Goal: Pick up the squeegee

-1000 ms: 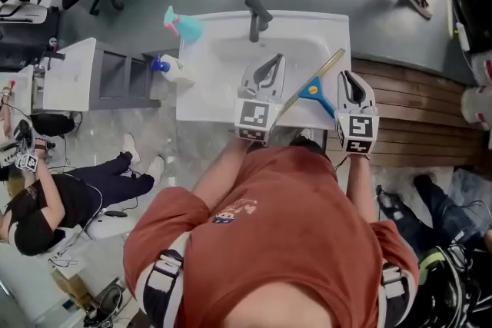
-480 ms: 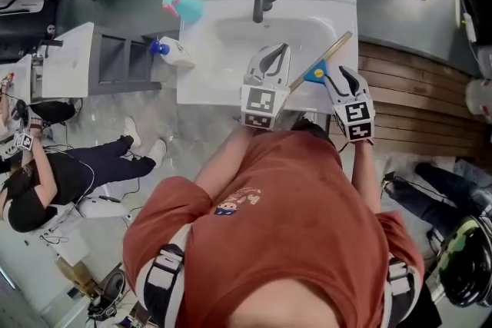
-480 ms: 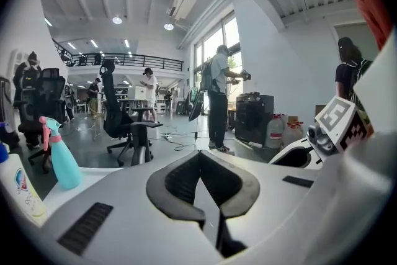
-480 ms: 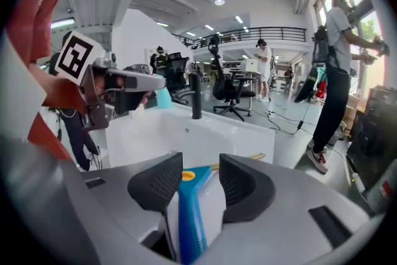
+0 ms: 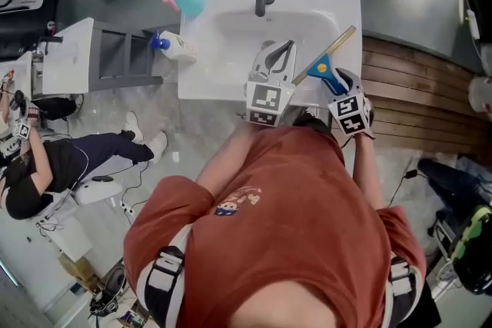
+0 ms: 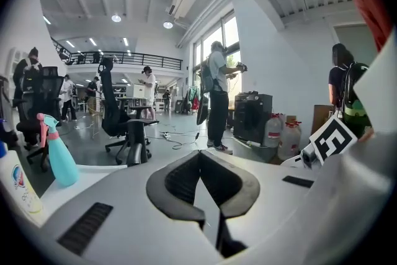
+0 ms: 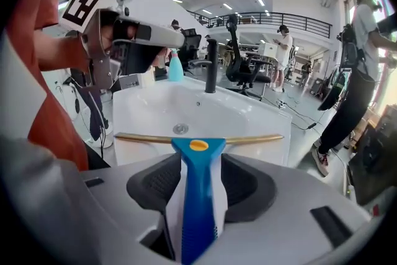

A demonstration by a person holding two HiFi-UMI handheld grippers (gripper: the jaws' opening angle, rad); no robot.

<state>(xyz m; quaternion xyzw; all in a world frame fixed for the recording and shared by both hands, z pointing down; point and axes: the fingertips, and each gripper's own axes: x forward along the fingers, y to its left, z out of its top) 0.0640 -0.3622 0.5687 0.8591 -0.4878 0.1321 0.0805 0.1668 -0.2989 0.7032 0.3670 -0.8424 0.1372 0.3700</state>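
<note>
Squeegee (image 7: 197, 195) handle lies lengthwise between my right gripper's (image 5: 344, 81) jaws, which have just been opening and stand apart; its blade crosses the sink (image 7: 155, 110) ahead. Left gripper's (image 5: 286, 47) jaws are together.

We see the squeegee (image 5: 323, 67) with a blue handle, a yellow dot and a long gold bar. It lies slanted on the right front edge of the white sink (image 5: 207, 81).

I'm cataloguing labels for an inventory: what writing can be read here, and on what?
No text is legible anywhere.
Shirt print: too small to read.
White bottle's label: blurred.
Square markers: black-and-white patterns, not letters.
</note>
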